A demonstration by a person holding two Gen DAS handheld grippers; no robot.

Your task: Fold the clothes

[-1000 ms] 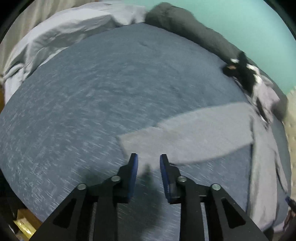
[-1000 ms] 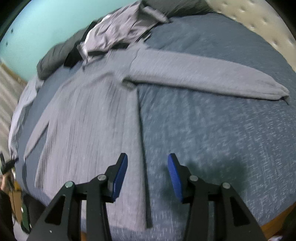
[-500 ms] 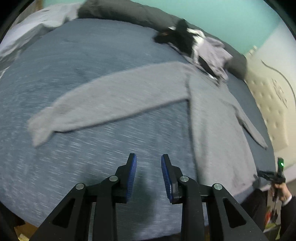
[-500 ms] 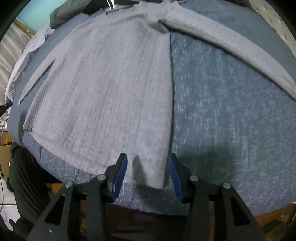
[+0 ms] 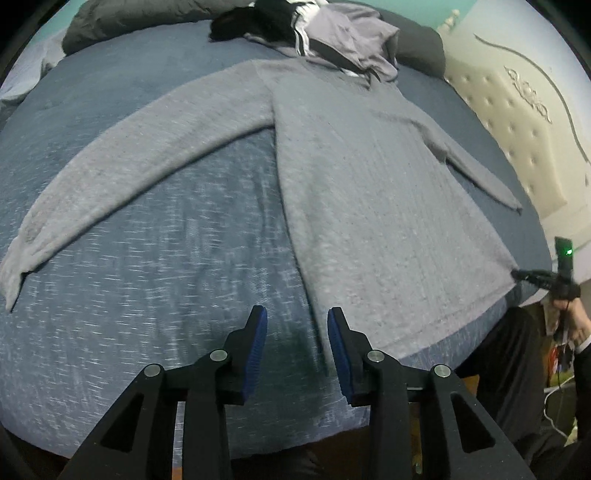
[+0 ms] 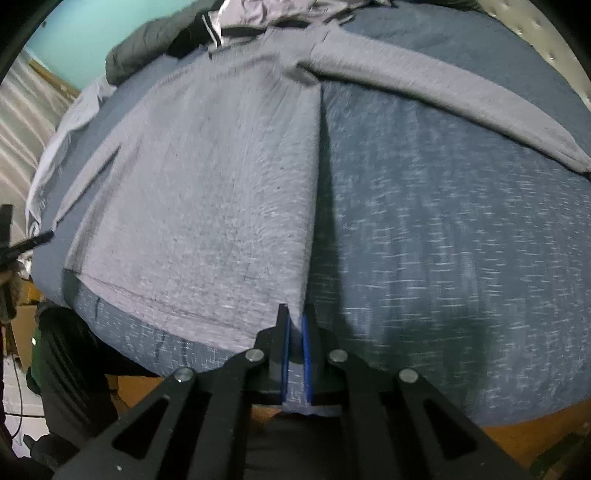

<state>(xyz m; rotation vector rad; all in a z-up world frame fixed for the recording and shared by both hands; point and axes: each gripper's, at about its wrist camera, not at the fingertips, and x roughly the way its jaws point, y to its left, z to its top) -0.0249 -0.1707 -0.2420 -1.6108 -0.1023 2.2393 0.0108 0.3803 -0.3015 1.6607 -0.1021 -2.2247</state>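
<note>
A grey long-sleeved sweater [image 5: 369,192] lies flat on the blue bed cover [image 5: 166,288] with both sleeves spread out. My left gripper [image 5: 297,312] hovers over one bottom hem corner, its jaws opening. The sweater's side edge runs between the fingers, close to the right pad, with no pad pressing on it. My right gripper [image 6: 295,314] is shut on the other hem corner of the sweater [image 6: 207,192], cloth pinched between its blue pads. In the left wrist view the right gripper [image 5: 532,275] shows at that far corner.
A pile of lavender and black clothes [image 5: 332,40] lies at the sweater's collar, with a dark grey pillow [image 5: 129,26] behind. A cream tufted headboard [image 5: 517,129] stands at the right. A person's dark trouser legs [image 5: 509,369] are at the bed's near edge.
My left gripper swept from the sleeve end across the bed to the hem corner and its jaws widened. My right gripper came down onto the other hem corner and shut on it.
</note>
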